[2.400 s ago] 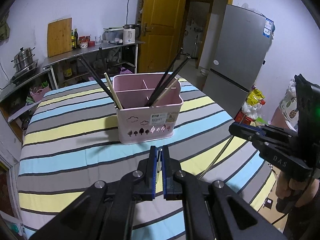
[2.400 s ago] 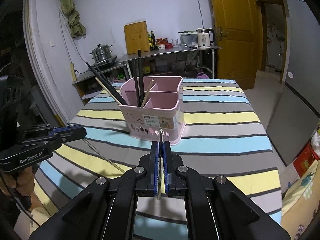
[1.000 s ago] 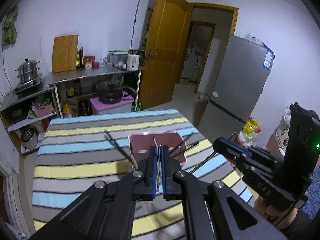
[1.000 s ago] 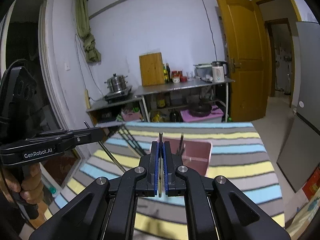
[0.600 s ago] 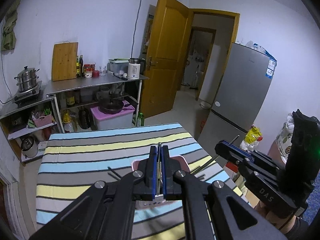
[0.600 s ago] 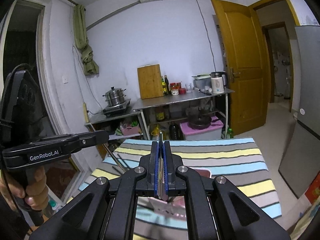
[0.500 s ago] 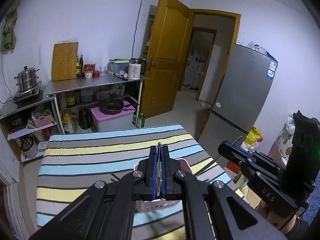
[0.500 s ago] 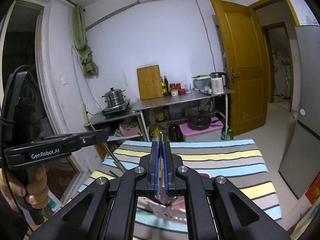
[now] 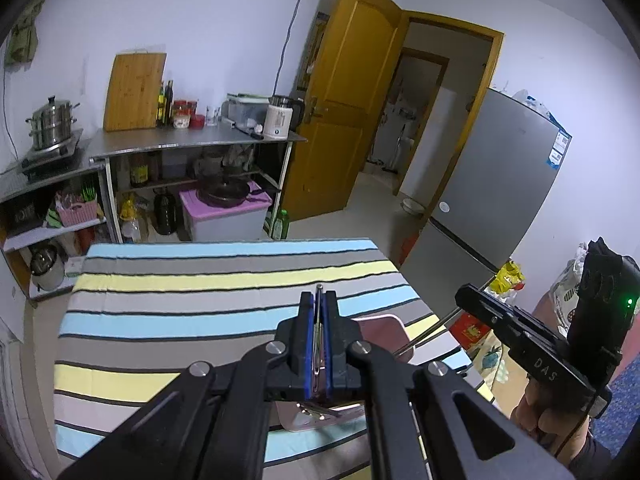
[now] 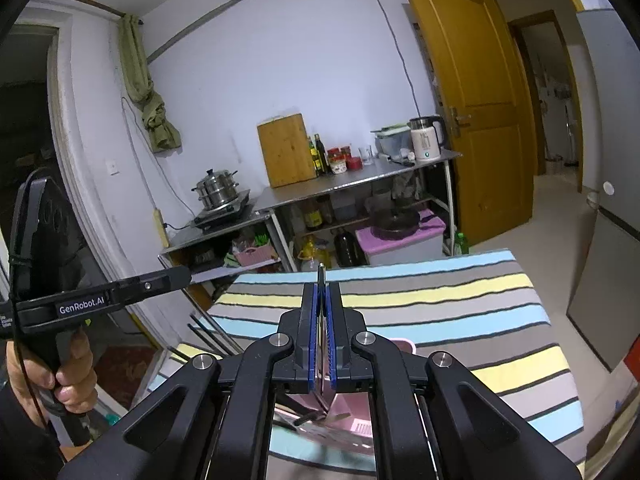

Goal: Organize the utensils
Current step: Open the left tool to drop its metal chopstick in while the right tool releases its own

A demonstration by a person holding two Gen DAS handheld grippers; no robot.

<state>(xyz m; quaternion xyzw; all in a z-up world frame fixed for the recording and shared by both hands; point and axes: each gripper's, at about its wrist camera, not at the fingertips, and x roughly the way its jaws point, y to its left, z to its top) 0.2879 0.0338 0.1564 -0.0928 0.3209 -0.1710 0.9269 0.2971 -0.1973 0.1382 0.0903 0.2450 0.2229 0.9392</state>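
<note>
While both grippers are held high above the striped tabletop (image 9: 168,320), each one grips a thin metal utensil. At the far left of the right wrist view, a hand (image 10: 60,376) holds the left gripper (image 10: 188,274), its black body pointing right. In its own view the left gripper (image 9: 319,300) has its jaws pressed narrow on a slim metal utensil (image 9: 319,289), whose tip pokes out just past the blue pads (image 9: 307,344). Below and slightly right of it sits the pink utensil holder (image 9: 384,324) on the tabletop, mostly hidden behind the gripper. Dark chopsticks (image 10: 208,336) lean out of the holder toward the left. Further right, the right gripper (image 10: 321,292) is likewise clamped narrow on a second thin metal utensil (image 10: 321,274), directly above the holder. What kind of utensil each one is, I cannot tell.
</note>
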